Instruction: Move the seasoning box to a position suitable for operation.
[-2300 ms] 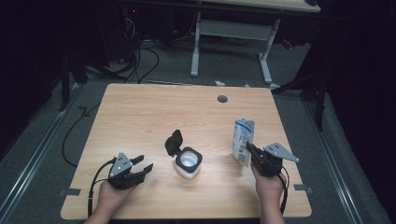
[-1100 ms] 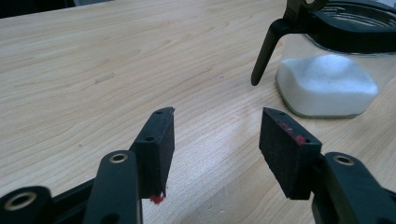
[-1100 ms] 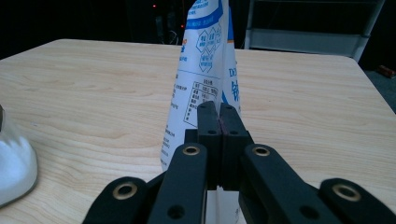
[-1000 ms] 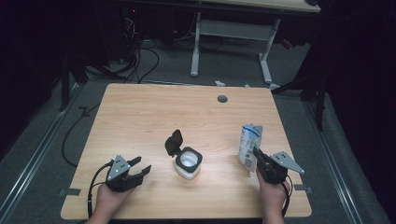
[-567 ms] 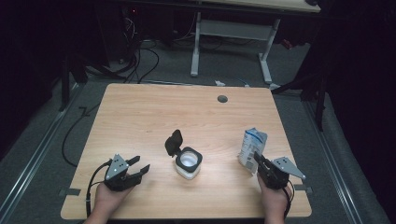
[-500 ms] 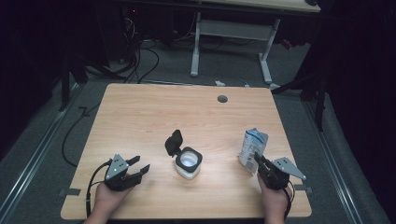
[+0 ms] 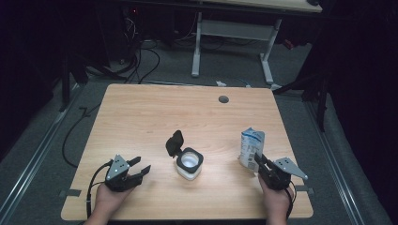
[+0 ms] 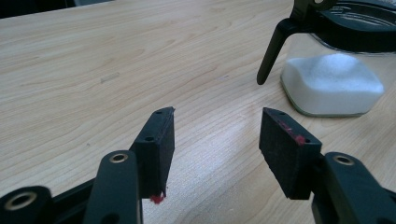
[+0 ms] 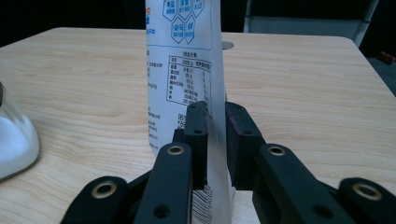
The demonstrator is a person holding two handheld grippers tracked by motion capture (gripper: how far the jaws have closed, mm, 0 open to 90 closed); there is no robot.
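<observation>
A white and blue printed pouch (image 7: pixel 252 147) stands upright on the wooden table (image 7: pixel 155 112) at the right front. My right gripper (image 7: pixel 259 161) sits just in front of it, low over the table. In the right gripper view the pouch (image 9: pixel 182 70) has its edge between the jaws of that gripper (image 9: pixel 216 109); they have just been opening a little, and both pads still touch it. A clear jar (image 7: pixel 190 164) of white powder stands at the middle front, its black flip lid (image 7: pixel 174 143) swung up. My left gripper (image 7: pixel 142 164) rests open at the left front, and in its own view (image 8: pixel 217 116) points toward the jar (image 8: pixel 331 84).
A round cable hole (image 7: pixel 223 99) lies near the table's far edge. Behind the table stands a white desk frame (image 7: pixel 232 33), with cables on the dark floor. Bare wood stretches across the table's far half and left side.
The right gripper has carried the pouch to the right and toward the front edge, and lower, so that it now stands on the table. The left gripper has not moved.
</observation>
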